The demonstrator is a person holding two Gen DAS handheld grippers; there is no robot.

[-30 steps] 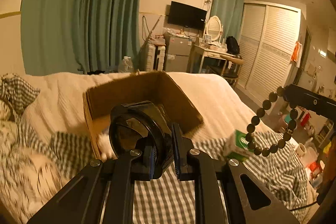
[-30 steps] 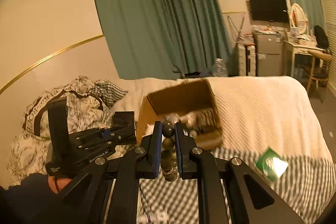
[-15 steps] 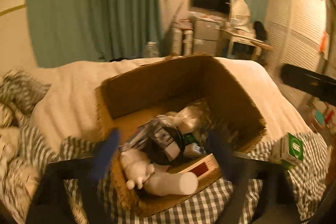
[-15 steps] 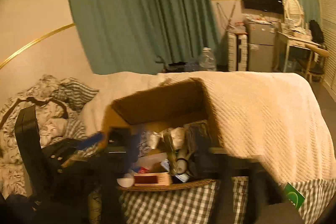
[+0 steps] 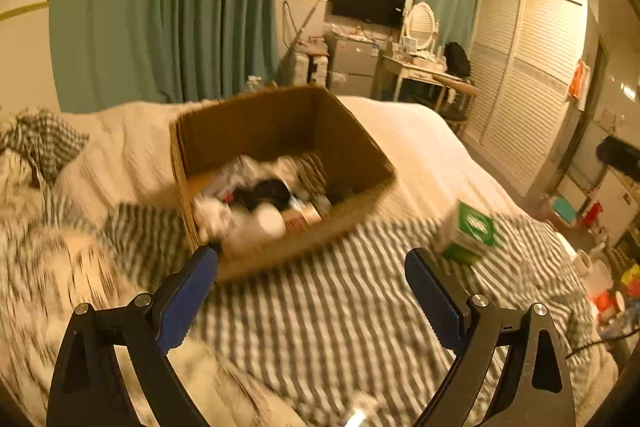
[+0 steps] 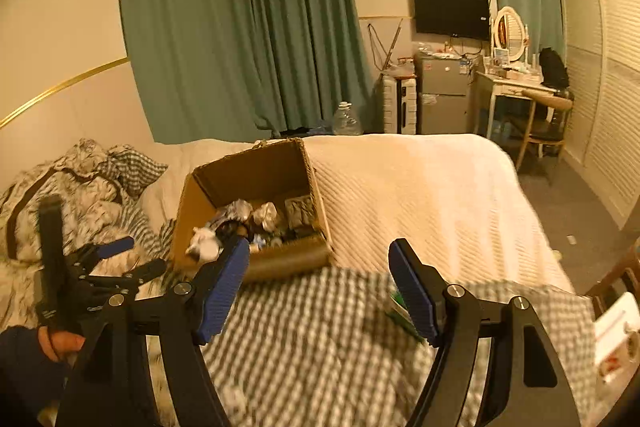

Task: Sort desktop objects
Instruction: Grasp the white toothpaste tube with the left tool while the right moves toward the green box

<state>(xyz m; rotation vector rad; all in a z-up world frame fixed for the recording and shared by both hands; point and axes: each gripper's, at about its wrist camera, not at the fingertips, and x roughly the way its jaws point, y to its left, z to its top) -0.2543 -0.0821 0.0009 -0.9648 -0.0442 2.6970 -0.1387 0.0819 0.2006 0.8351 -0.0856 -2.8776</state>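
Room: bedroom under warm light, teal curtains (image 6: 240, 27) behind, wall TV (image 6: 451, 13), louvred wardrobe doors (image 5: 524, 79) at right.
Surface: bed (image 6: 420, 187) with a cream ribbed blanket at the far end and a grey-white checked cover (image 5: 340, 327) near the cameras; rumpled bedding at left.
Cardboard box (image 5: 280, 123): open-topped, standing on the bed where the blanket meets the checked cover, ahead of both tongs.
Box contents: a jumble along the near wall; a white bottle (image 5: 260, 223), something round and black (image 5: 264, 193), and crumpled silvery wrappers (image 6: 264, 213) can be made out, the rest too blurred to name.
Green-and-white carton (image 5: 468, 231): on the checked cover, right of the box and apart from it; in the right wrist view it is mostly hidden behind the right-hand finger.
Left tongs (image 5: 310, 291): spread wide, just opened, nothing between the blue pads (image 5: 184, 301); held over the checked cover on the near side of the box. Also seen from the right wrist view at lower left, a hand (image 6: 60, 341) on the grip.
Right tongs (image 6: 316, 291): spread, just opened, empty; held over the checked cover short of the box.
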